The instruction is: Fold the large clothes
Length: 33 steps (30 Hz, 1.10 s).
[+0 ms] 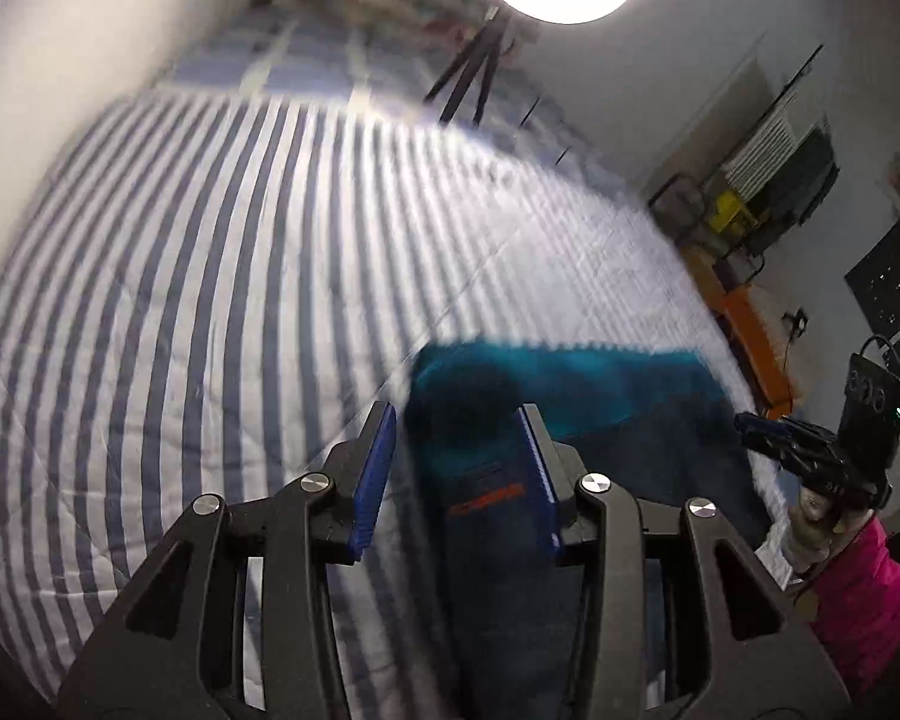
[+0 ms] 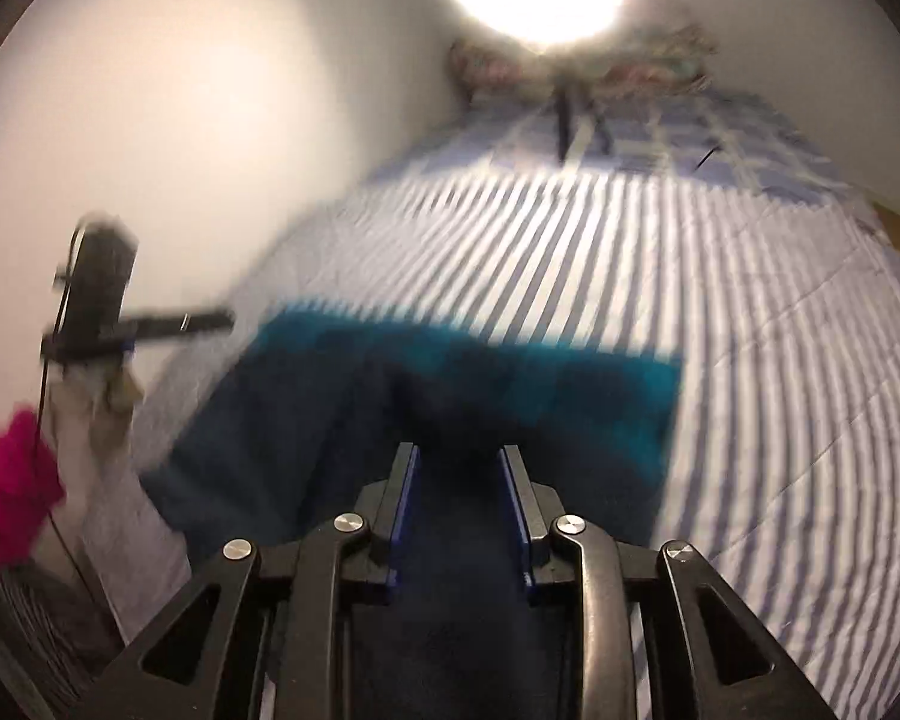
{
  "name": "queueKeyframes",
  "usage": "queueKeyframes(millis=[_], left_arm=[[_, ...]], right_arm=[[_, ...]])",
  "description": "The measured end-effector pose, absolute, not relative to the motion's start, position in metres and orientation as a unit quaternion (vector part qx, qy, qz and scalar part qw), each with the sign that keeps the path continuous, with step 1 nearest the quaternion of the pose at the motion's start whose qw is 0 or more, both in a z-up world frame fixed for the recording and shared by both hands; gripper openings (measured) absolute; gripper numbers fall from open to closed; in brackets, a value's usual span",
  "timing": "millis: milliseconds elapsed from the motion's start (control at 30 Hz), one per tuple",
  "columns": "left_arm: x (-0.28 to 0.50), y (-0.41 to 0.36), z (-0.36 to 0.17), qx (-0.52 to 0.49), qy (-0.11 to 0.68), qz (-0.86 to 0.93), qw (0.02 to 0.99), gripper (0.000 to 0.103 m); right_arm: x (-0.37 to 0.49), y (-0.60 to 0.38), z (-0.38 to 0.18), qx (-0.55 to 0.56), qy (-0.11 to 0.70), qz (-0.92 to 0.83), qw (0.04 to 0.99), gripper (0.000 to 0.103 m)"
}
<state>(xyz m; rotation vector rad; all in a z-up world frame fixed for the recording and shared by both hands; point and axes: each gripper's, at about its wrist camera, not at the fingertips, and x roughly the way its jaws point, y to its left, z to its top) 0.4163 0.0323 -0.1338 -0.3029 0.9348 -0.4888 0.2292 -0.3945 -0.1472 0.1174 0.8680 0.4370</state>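
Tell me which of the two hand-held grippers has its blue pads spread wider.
The left hand-held gripper: its blue pads stand farther apart than the right hand-held gripper's.

The striped quilt [image 1: 180, 300] is soft matt cotton-like cloth, stitched in faint quilting lines. The teal and navy garment [image 2: 510, 378] looks a thicker, matt, slightly fuzzy fabric. The left gripper [image 1: 459, 426] is matt black plastic with ridged blue pads [image 1: 375, 480] and shiny metal pins. The sleeve [image 1: 864, 594] is fuzzy pink cloth.

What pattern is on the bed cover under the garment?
Blue-grey and white stripes on the quilted bed cover, clearest in the left wrist view.
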Motion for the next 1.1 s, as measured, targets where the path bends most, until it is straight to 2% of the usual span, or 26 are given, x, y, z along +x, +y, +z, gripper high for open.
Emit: queueKeyframes(millis=[200,300,433,500,633,867,1100], left_arm=[[0.421,-0.017,-0.113,-0.088,0.425,-0.255,0.864,0.042],[0.442,-0.04,-0.128,-0.091,0.446,-0.259,0.852,0.042],[0.465,-0.064,-0.166,-0.015,0.48,-0.215,0.851,0.041],[0.469,-0.065,-0.183,-0.016,0.487,-0.209,0.848,0.041],[0.467,-0.07,-0.18,-0.001,0.478,-0.204,0.854,0.041],[0.407,-0.04,-0.134,-0.052,0.465,-0.232,0.853,0.041],[0.346,-0.023,-0.165,-0.035,0.511,-0.228,0.828,0.041]], right_arm=[[0.256,-0.42,-0.15,0.092,0.401,0.168,0.896,0.027],[0.272,-0.413,-0.168,0.08,0.417,0.168,0.89,0.027],[0.288,-0.409,-0.197,0.051,0.447,0.148,0.88,0.022],[0.292,-0.417,-0.209,0.061,0.459,0.135,0.876,0.021],[0.295,-0.422,-0.212,0.07,0.464,0.13,0.873,0.022],[0.244,-0.437,-0.162,0.097,0.445,0.168,0.874,0.024],[0.173,-0.419,-0.183,0.062,0.488,0.19,0.85,0.024]])
